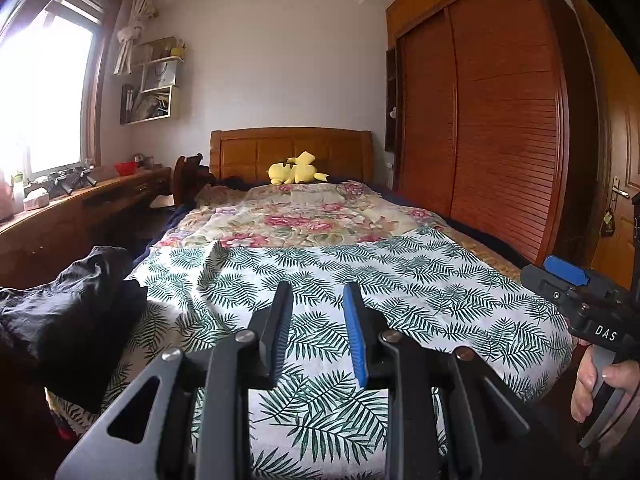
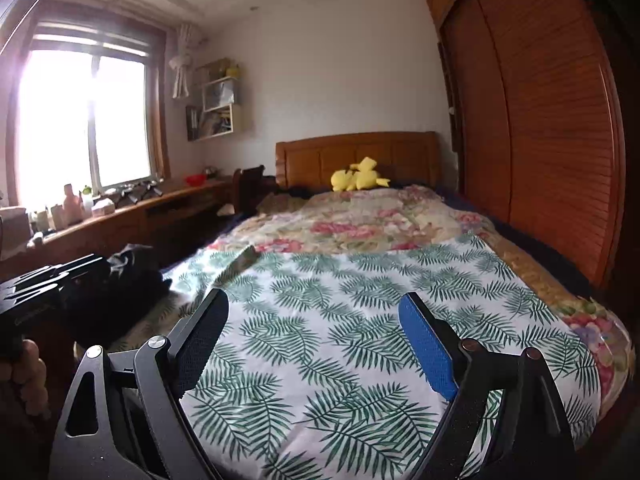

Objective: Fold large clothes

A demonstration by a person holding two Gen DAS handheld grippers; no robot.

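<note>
Dark clothing lies bunched at the left edge of the bed, apart from both tools. It looks soft, light and limp; grasp a hem or corner. No long axis shows. Left gripper jaws slightly parted, right gripper spread wide, both empty.

Bed at centre, headboard against rear wall. Leaf-print sheet spread over near half of bed; floral quilt behind it. Plush toy on far end, before headboard. Dark garment heaped at bed's near left edge. Desk along left wall under window. Wardrobe along right.
</note>
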